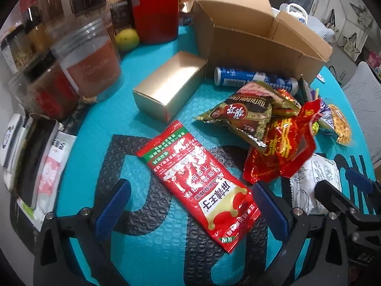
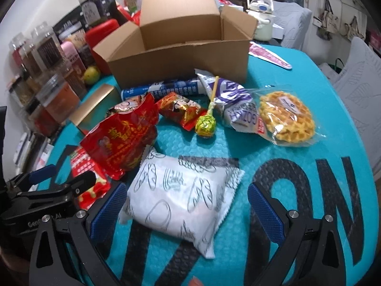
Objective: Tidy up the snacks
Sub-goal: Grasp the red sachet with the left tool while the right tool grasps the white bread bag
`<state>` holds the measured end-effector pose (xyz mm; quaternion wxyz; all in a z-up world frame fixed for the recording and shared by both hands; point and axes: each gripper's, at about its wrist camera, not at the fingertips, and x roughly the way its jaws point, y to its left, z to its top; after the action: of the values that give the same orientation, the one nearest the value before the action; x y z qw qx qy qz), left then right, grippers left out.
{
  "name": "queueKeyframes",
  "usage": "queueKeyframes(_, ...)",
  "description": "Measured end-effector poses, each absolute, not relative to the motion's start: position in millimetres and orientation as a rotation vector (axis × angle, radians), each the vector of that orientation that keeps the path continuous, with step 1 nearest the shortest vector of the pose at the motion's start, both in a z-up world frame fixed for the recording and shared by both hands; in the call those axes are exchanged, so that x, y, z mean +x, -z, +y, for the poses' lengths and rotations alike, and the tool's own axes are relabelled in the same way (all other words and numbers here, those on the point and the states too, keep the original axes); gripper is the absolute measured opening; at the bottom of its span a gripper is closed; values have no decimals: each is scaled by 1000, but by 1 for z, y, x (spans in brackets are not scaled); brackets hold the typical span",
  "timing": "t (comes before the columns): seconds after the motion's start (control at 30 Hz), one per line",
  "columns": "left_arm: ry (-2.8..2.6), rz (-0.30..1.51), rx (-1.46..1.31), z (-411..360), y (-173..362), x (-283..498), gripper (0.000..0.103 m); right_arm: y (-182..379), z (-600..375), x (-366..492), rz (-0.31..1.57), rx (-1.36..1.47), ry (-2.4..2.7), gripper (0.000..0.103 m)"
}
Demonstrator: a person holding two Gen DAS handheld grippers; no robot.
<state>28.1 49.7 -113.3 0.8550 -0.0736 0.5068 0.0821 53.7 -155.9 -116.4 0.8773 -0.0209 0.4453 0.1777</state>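
**Two wide claws, one snack in front of each**

The left claw point(image 1: 188, 205) is spread wide and holds nothing. A long, flat red packet point(image 1: 197, 186) lies between its blue ridged fingers point(image 1: 114, 207), flat on the bench point(image 1: 152, 257), with a gap on the left side. The packet is shiny and crinkly.

The right claw point(image 2: 188, 207) is spread wide too and holds nothing. A puffy white packet point(image 2: 183, 197) with black drawings lies between its fingers point(image 2: 264, 209), closer to the left one.

The bench has a teal bubbly cover with big black letters.

Past the white packet is a heap of snacks: a shiny red bag point(image 2: 123, 140), a small red wrapper point(image 2: 181, 109), a green lollipop point(image 2: 205, 123) on a yellow stick, a purple and white bag point(image 2: 238, 104), and a round waffle point(image 2: 287, 119) in clear wrap. A blue tube point(image 2: 162, 88) lies on its side just behind them.

Behind the tube stands an open brown cardboard box point(image 2: 181, 64). A smooth gold box point(image 1: 169, 88) lies beside it. Clear plastic jars point(image 1: 88, 59) stand along the bench's left edge.
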Motion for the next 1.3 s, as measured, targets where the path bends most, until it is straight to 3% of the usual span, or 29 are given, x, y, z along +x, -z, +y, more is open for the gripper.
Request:
queueKeyframes(0.4,-190,1131,-200,59,128,45,103,143,-147,70,1042,-71,-392,103)
queueKeyframes(0.6,-179,1126,-172,52,130,48,103,146,-152,52,981,-145,-408,103)
queueKeyframes(0.8,-155,1080,-106,33,136,41,103,145,-169,37,954,-165,-427,93)
queueKeyframes(0.87,-140,1046,-91,30,136,39,95,144,-175,34,949,-162,-430,92)
queueKeyframes(0.93,-124,1020,-75,26,133,35,77,143,-181,33,945,-157,-428,90)
queueKeyframes(1.03,-97,1011,-65,21,130,30,67,142,-187,31,938,-148,-425,87)
queueKeyframes(1.3,37,1038,-65,11,125,-7,62,143,-188,27,943,-149,-420,85)
